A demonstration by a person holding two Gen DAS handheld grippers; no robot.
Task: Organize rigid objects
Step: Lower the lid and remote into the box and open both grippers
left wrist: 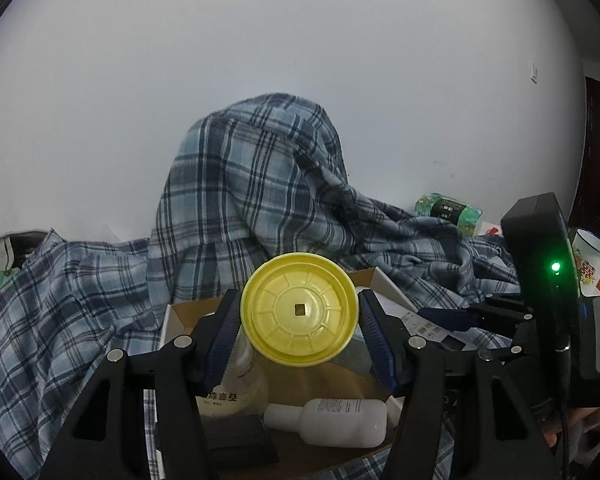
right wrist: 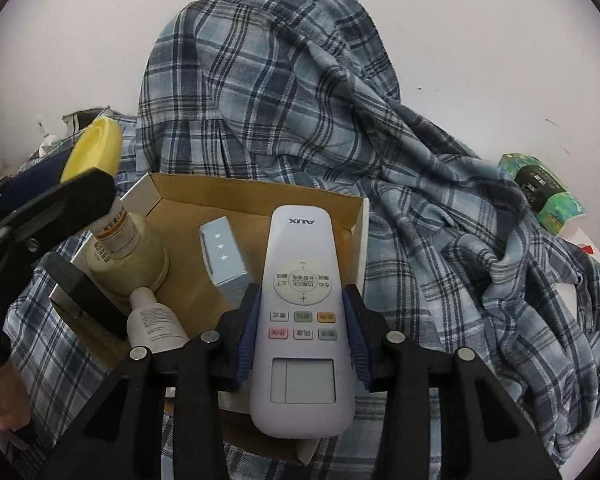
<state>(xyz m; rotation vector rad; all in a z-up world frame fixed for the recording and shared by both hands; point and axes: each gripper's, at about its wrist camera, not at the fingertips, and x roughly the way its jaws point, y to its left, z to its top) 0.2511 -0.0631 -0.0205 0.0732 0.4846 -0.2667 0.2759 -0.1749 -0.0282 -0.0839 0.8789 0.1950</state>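
My left gripper (left wrist: 299, 316) is shut on the yellow lid (left wrist: 299, 311) of a pale yellow bottle (right wrist: 126, 242) that stands upright in the left of an open cardboard box (right wrist: 316, 196). My right gripper (right wrist: 302, 320) is shut on a white AUX remote control (right wrist: 302, 320) and holds it over the box's right side. In the box also lie a small white bottle (right wrist: 154, 322), a pale blue rectangular box (right wrist: 224, 258) and a black block (right wrist: 84, 290). The right gripper shows in the left wrist view (left wrist: 472, 316), just right of the lid.
A blue plaid cloth (right wrist: 284, 92) covers the surface and a tall hump behind the box. A green tissue pack (right wrist: 540, 188) lies at the far right. A white printed cup (left wrist: 590, 258) stands at the right edge. A white wall is behind.
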